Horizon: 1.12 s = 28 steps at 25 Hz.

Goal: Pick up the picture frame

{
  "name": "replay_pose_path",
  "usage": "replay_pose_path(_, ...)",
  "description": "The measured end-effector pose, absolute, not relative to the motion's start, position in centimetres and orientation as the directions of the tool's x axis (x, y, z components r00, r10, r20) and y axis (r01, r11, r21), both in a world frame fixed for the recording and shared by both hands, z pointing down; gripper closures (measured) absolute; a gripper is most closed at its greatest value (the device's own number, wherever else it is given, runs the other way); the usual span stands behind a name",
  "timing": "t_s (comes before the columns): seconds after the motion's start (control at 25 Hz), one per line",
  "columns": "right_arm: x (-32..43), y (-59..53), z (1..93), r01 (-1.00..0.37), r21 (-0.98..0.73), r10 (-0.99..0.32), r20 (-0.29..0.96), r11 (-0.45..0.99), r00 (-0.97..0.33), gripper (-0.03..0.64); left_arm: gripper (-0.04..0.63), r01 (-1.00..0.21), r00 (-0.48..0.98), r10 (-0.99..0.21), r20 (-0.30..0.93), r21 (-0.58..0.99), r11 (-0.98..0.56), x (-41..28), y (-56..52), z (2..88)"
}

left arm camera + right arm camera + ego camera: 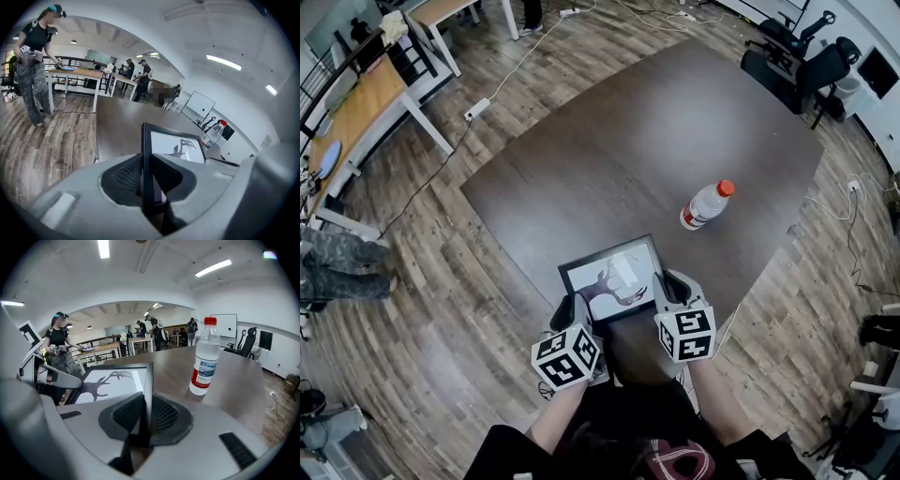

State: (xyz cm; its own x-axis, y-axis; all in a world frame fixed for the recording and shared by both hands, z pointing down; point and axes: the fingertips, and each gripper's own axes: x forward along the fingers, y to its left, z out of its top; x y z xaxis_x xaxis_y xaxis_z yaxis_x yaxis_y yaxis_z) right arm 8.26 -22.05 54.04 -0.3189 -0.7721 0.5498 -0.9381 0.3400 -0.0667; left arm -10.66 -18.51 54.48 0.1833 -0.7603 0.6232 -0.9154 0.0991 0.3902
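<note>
The picture frame (612, 278), black-edged with a dark antlered-deer print on white, is held above the near edge of the dark table (619, 141). My left gripper (575, 312) is shut on the frame's left edge (147, 164). My right gripper (668, 292) is shut on the frame's right edge (147, 394). In both gripper views the black border stands pinched between the ribbed pads (129, 176). The print (105, 383) faces up, tilted slightly toward me.
A clear plastic bottle (706, 203) with a red cap lies on its side on the table right of the frame; it appears again as the bottle (205, 359). Office chairs (797, 66) stand at the far right, wooden desks (356, 108) at the far left. A person (33, 65) stands by a desk.
</note>
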Motion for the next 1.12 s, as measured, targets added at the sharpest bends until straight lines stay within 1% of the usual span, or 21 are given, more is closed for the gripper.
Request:
replay_pose_path(0.24, 8.8, -21.6, 51.5, -0.946, -0.061, -0.82, 0.483, 0.318, -0.306, 0.548, 0.522, -0.917, 0.2, -0.804, 0.559, 0.395, 0.047, -10.3, -18.8, 51.8)
replay_pose_path(0.96, 10.4, -19.2, 46.5, -0.967, -0.054, -0.894, 0.371, 0.25, -0.252, 0.548, 0.522, -0.934, 0.238, -0.867, 0.437, 0.348, -0.082, -8.9, -17.9, 46.5)
replay_pose_path(1.12, 10.8, -18.9, 45.0, -0.97, -0.045, -0.91, 0.338, 0.239, -0.24, 0.548, 0.522, -0.928, 0.252, -0.877, 0.409, 0.359, -0.099, -8.4, -17.8, 45.2)
